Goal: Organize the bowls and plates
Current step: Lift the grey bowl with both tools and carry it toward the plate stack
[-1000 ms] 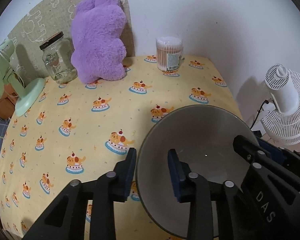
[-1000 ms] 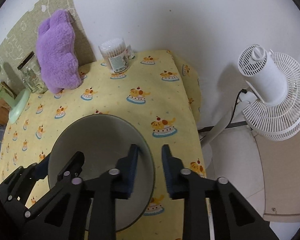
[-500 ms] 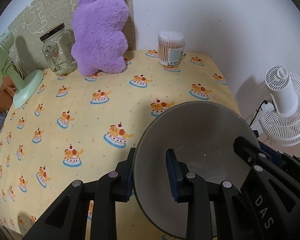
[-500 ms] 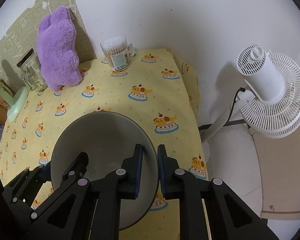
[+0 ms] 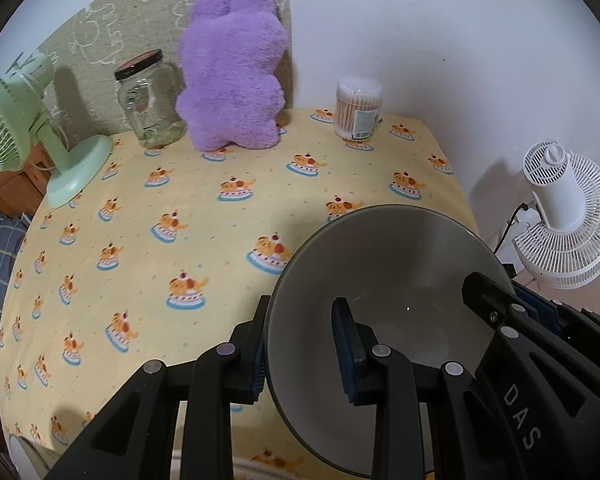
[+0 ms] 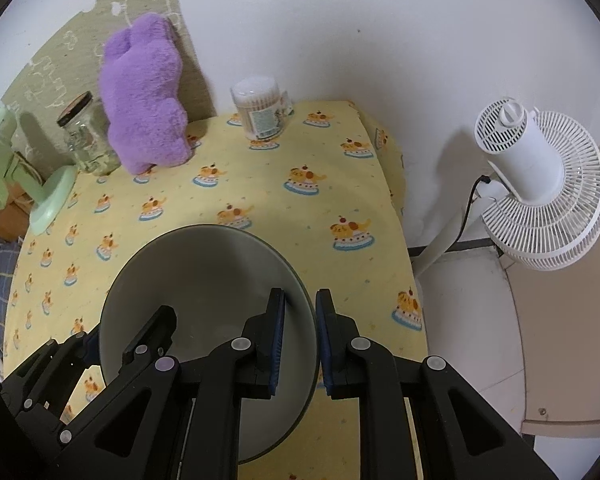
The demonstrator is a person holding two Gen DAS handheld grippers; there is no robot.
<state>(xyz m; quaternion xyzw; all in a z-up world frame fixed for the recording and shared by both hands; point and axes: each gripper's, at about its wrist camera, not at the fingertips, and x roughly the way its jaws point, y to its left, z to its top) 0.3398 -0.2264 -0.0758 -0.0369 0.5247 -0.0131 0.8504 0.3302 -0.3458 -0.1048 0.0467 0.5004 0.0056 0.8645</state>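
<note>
The left hand-held gripper is clamped on the left rim of a grey bowl, one pad outside the wall and one inside. The right hand-held gripper pinches the opposite rim the same way, its pads pressed onto the thin wall. So the bowl hangs between the two tools, tipped a little with its opening toward the cameras, above the near right part of the bench, which is covered with a yellow cloth printed with cartoon cakes. It looks clear of the cloth, though the underside of the bowl is hidden, so that is a judgement.

The step in hand appears to be carrying the bowl, gripped from both sides, toward wherever it is to be stacked or set. No plates or other bowls show in either view, so the destination cannot be told.

At the far edge stand a glass jar, a purple plush toy and a tub of cotton swabs, with a green desk fan to the left and a white floor fan off the bench to the right.

The next move calls for both hands to travel together, keeping their spacing constant. If they drift apart or twist against each other, the smooth rim could slip from a pad.
</note>
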